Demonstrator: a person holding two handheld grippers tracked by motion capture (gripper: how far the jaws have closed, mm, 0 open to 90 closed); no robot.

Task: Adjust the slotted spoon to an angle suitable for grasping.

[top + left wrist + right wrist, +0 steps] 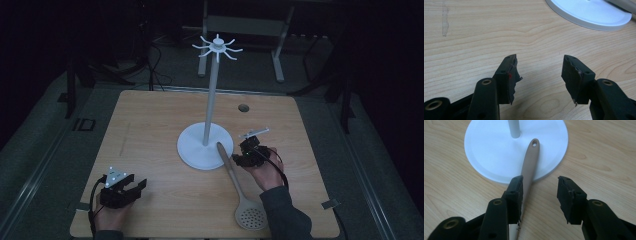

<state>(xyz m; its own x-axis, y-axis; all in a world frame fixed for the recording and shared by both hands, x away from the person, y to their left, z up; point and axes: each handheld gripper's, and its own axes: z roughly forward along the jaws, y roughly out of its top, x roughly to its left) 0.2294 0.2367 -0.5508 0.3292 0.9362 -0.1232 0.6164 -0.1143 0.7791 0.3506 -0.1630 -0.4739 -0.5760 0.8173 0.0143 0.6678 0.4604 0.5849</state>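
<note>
A: Two tongs, both spread; right tongs [539, 192] hover beside the slotted spoon [243, 194], pinching nothing.

B: Spoon location?

A: Flat on the table [150, 125], handle tip on the stand base [197, 150] at its 5 o'clock. Best centre the handle between the pads, then squeeze.

B: Left tongs [539, 75]?

A: Idle. Spoon bowl cut off in the right gripper view; hooks [217, 47] dim.

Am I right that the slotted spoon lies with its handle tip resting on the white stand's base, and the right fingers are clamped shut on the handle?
Not quite. The slotted spoon does lie with its handle tip on the stand's base, but the right gripper is open: in the right gripper view the handle lies along the left-hand finger, with a clear gap to the other.
</note>
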